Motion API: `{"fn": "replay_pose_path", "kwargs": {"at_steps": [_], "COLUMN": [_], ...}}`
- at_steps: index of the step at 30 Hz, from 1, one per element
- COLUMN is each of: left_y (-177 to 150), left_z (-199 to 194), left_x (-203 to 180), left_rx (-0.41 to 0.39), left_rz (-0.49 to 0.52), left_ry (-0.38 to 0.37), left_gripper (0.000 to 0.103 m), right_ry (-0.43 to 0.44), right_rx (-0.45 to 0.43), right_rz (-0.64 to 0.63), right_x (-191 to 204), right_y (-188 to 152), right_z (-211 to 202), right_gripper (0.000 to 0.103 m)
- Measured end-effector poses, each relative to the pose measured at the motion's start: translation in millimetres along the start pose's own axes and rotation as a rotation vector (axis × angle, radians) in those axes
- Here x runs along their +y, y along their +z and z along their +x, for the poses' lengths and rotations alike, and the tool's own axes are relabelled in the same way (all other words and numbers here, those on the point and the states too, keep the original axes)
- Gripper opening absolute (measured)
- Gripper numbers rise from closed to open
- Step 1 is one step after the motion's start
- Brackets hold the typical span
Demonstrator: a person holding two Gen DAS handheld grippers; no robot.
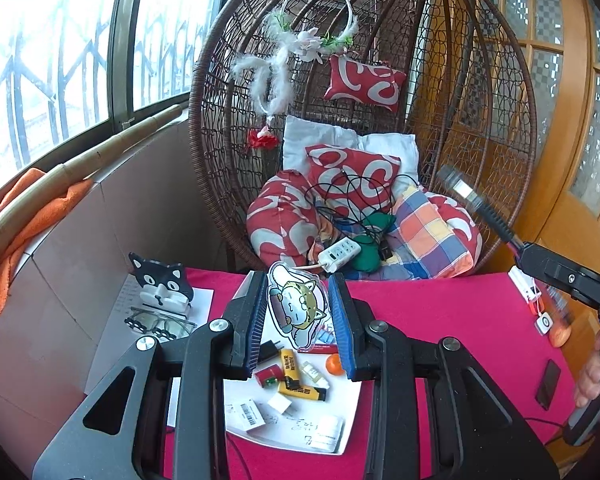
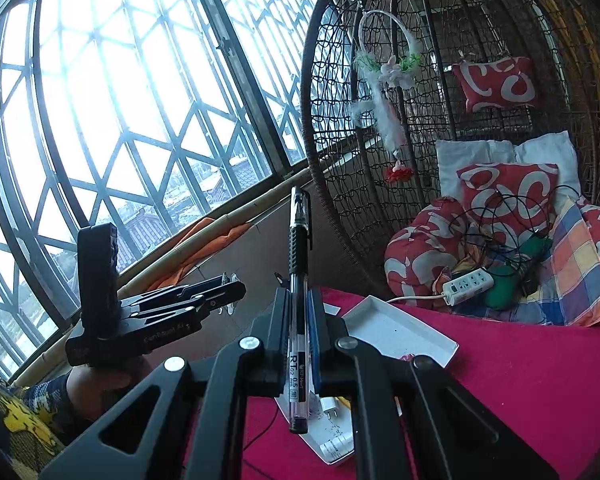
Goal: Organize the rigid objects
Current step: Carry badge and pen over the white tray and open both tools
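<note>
Table [image 1: 440, 312] under a magenta cloth, hanging wicker chair [image 1: 500, 120] behind it, piled with cushions. One white tray [image 1: 300, 436] on the table, seen below my left tool; a second white tray [image 2: 400, 332] shows empty in the right view, though I cannot tell if it is a separate one.

My left tool [image 1: 298, 312] is nearly together, clamped on one flat cat-shaped acrylic charm [image 1: 296, 308]. Charm stands upright between the blue pads, long axis vertical, cat's head toward the chair, raised above the tray.

My right tool [image 2: 299, 320] is fully together, clamped on one black gel pen [image 2: 299, 264]. Pen runs along the tool's line, capped end pointing up and away toward the window, other end toward me, over the table.

In the tray I count one yellow lighter [image 1: 294, 376], one small red box [image 1: 269, 376], one orange ball [image 1: 334, 364], one black plug [image 1: 270, 350]
</note>
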State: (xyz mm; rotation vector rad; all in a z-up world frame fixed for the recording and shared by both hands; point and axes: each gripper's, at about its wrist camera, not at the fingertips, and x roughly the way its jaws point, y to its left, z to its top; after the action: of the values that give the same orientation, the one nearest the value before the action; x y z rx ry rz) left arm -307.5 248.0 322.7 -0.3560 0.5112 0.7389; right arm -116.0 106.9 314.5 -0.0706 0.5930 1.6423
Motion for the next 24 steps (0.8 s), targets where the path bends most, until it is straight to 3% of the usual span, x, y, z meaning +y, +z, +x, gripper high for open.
{"fn": "replay_pose_path", "kwargs": {"at_steps": [13, 24], "left_y": [-9.2, -36.9], "left_z": [34.8, 100.0], "left_x": [35.6, 62.5], "left_rx": [0.079, 0.197], "left_rz": [-0.022, -0.029], "left_ry": [-0.01, 0.01], "left_gripper": [0.03, 0.03], "right_ry": [-0.018, -0.058], "right_rx": [0.09, 0.258], "right_rz": [0.031, 0.101], "right_x": [-0.8, -13.8], "right_y": [-5.0, -33.5], "right_z": [54.7, 118.7], "right_gripper": [0.007, 0.007]}}
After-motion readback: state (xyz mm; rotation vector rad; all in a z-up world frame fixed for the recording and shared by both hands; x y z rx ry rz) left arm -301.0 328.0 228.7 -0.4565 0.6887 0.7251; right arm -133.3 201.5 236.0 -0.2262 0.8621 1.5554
